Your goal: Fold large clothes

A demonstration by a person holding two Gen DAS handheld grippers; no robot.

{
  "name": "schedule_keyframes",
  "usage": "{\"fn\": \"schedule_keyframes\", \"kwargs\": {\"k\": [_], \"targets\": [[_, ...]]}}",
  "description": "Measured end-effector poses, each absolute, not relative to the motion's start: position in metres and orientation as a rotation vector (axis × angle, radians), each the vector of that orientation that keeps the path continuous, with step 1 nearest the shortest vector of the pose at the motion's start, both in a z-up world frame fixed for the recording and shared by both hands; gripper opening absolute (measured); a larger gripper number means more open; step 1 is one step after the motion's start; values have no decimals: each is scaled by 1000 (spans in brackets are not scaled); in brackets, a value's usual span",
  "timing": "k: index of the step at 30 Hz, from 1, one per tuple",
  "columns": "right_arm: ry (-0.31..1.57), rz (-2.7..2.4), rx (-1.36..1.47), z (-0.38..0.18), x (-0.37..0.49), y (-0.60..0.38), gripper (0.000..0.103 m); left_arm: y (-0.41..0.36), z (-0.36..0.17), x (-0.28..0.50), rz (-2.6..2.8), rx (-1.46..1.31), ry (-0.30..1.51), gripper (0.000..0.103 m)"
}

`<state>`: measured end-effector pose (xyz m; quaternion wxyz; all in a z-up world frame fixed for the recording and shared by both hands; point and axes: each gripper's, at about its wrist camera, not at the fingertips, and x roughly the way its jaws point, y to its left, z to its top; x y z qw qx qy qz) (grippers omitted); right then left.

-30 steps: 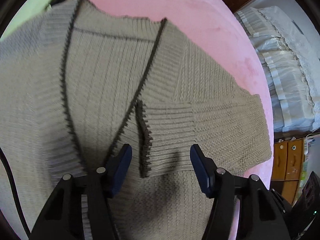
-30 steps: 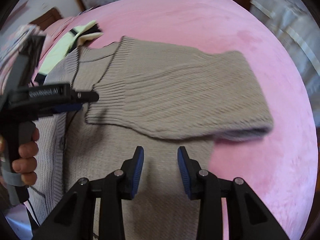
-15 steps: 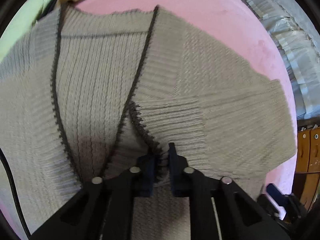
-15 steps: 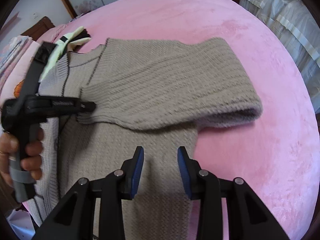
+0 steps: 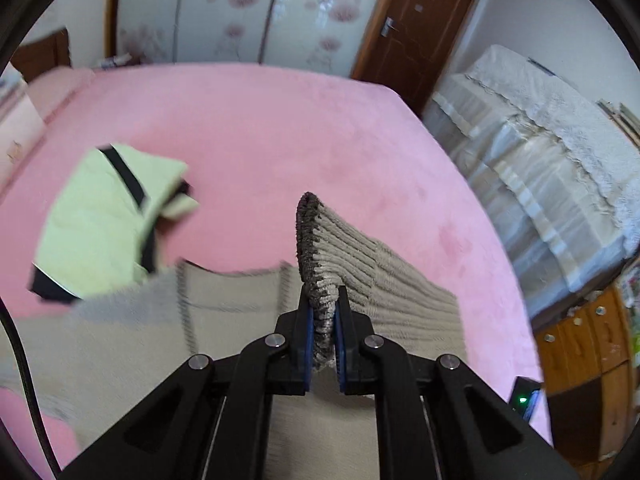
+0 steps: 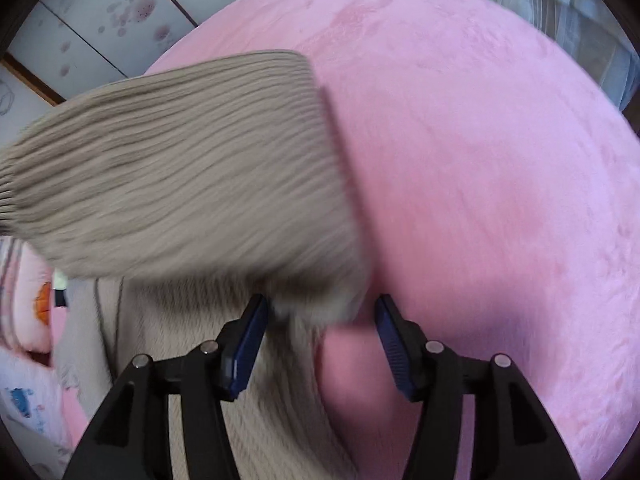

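In the left wrist view, the left claw [image 5: 323, 330] is clamped on the dark-edged cuff [image 5: 316, 264] of the beige knit sweater [image 5: 132, 344], lifted above the pink bed [image 5: 280, 132]. In the right wrist view, the right claw [image 6: 320, 344] is opening around the blurry sleeve fold [image 6: 180, 176], not pinched.

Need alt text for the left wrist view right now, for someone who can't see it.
The left gripper is shut on the dark-trimmed ribbed cuff of a beige knit sweater, lifting that sleeve above the pink plush bedspread. A folded pale-green garment with black trim lies further back on the left.
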<state>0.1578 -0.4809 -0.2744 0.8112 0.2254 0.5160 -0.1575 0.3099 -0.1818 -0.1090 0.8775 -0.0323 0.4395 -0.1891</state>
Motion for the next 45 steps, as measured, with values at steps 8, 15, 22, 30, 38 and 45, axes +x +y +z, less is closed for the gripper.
{"fn": "schedule_keyframes", "kwargs": {"k": [8,15,22,30,38,45], "targets": [[1117,-328,-40,-266,180,-400,16,-80,-166,349,-144,-28,1006,6],[1144,-345,-204,-273,175,-369,51,-40,-289,358,-7,61,1181,8],[1108,-160,85,-229,155,-400,55,-22,-301,364,-66,-49,1227,51],[1012,-226,185,-218,230,-436,69,-6,-297,381,-19,-85,1213,69],[1144,-343,69,-280,308,-463,44,-35,-320,411,38,44,1190,22],[1092,-380,115,-261,277,-468,44,-35,-312,416,61,50,1218,29]]}}
